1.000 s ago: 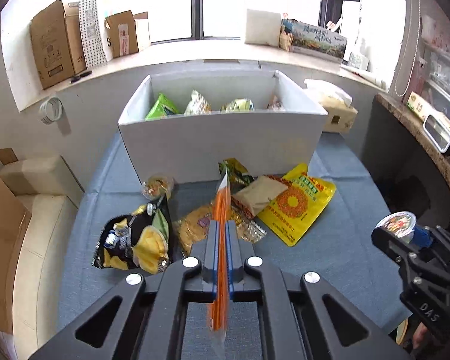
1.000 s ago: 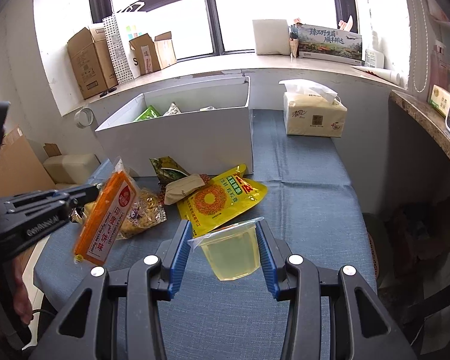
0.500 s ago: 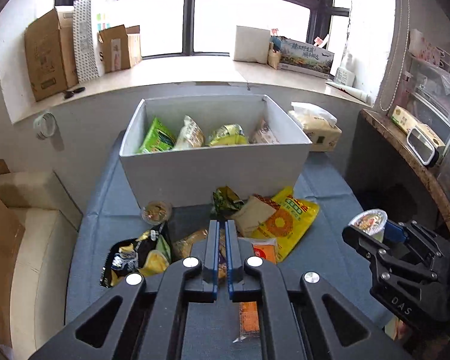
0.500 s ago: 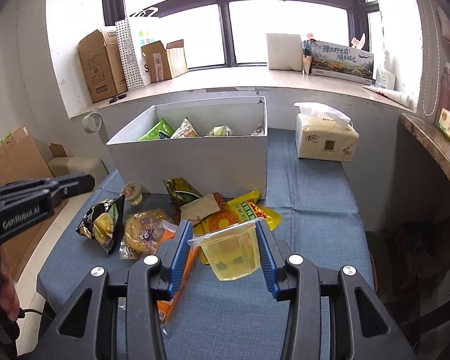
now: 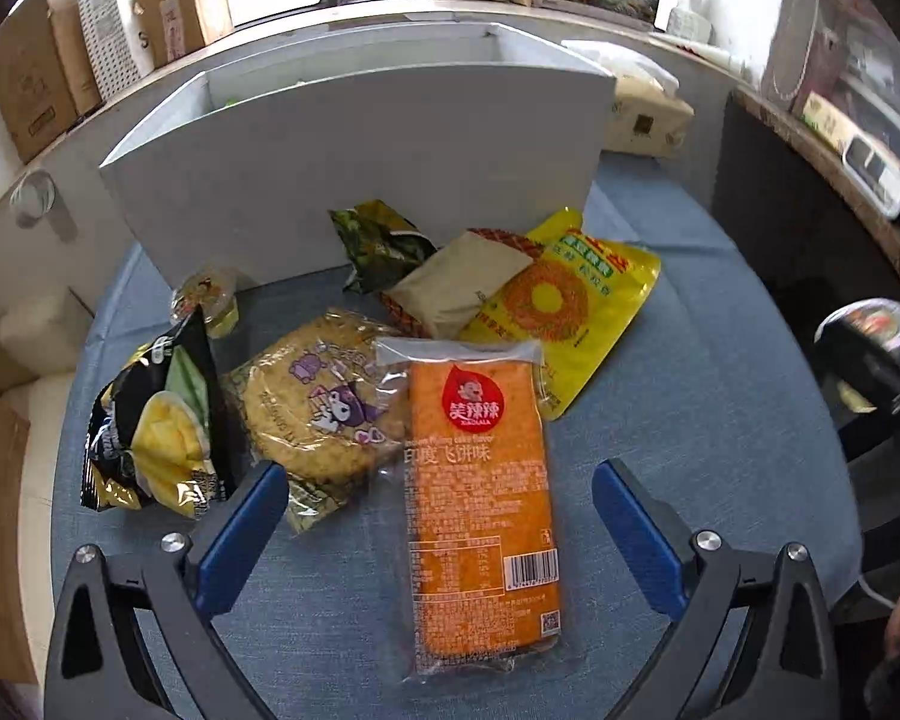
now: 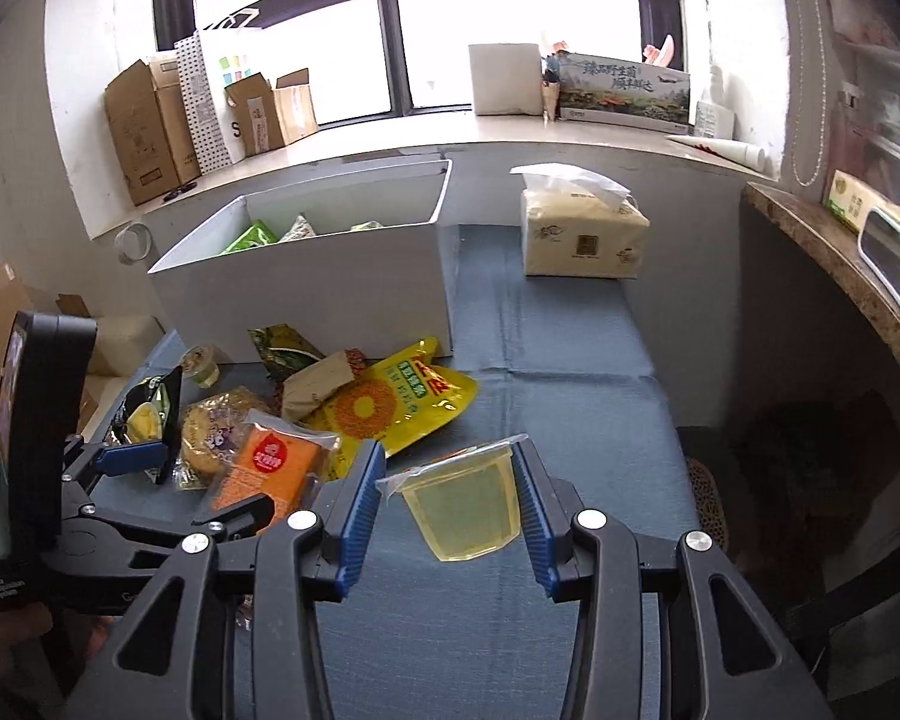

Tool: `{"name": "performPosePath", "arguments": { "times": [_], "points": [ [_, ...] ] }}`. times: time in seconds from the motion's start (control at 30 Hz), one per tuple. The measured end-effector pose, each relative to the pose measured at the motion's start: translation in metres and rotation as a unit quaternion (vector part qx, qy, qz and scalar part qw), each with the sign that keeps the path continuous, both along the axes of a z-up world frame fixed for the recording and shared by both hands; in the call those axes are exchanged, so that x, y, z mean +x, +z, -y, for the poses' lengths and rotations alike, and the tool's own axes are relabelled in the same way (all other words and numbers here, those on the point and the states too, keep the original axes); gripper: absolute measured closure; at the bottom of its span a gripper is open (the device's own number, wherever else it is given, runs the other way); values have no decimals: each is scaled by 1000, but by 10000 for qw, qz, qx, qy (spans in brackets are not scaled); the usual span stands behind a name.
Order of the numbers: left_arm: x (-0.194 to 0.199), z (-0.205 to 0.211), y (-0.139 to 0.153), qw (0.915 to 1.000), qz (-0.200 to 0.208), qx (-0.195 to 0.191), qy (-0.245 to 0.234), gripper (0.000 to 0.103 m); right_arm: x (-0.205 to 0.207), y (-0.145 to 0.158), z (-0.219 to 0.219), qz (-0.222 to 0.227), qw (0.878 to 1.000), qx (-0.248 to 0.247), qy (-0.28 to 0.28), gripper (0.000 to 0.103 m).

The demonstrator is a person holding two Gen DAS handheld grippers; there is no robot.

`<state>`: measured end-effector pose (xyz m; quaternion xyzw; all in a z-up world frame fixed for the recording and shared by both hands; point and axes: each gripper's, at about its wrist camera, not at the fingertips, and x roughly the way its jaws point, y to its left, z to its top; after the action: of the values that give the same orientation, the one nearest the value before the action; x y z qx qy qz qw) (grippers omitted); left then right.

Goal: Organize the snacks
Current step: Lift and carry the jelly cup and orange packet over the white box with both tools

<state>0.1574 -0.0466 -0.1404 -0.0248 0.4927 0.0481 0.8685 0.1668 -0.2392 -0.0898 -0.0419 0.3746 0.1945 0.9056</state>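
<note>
My left gripper [image 5: 438, 498] is open and low over the orange snack packet [image 5: 480, 492], which lies flat on the blue table between its blue fingers. The packet also shows in the right wrist view [image 6: 267, 468]. My right gripper [image 6: 450, 501] is shut on a clear jelly cup [image 6: 465, 501] with yellow jelly, held above the table. The white box [image 5: 360, 162] stands behind the pile with several snacks inside [image 6: 258, 237]. Loose snacks lie in front of it: a yellow bag [image 5: 561, 306], a round cookie pack [image 5: 318, 402], a black-and-yellow chip bag [image 5: 156, 426], a brown packet [image 5: 456, 288], a small jelly cup [image 5: 207, 297].
A tissue pack [image 6: 582, 234] stands on the table right of the box. Cardboard boxes [image 6: 150, 126] and a printed box [image 6: 621, 87] sit on the window sill. A stone counter [image 6: 840, 276] runs along the right. A green dark packet [image 5: 378, 240] leans by the box.
My left gripper let go of the orange packet, which now lies flat on the table, then opened wide and dropped low over it. My right gripper keeps holding the jelly cup.
</note>
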Motion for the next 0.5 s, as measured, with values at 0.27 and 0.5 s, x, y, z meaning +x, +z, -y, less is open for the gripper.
{"name": "performPosePath", "arguments": {
  "times": [0.27,0.5],
  "points": [
    [8,19,-32,9991,-354,193,-102,3,2,3,26,12,9997,136,-223,56],
    [-4,24,-23,9993,-189,-20,-332,42,1,4,29,5,9995,192,-238,56]
  ]
}}
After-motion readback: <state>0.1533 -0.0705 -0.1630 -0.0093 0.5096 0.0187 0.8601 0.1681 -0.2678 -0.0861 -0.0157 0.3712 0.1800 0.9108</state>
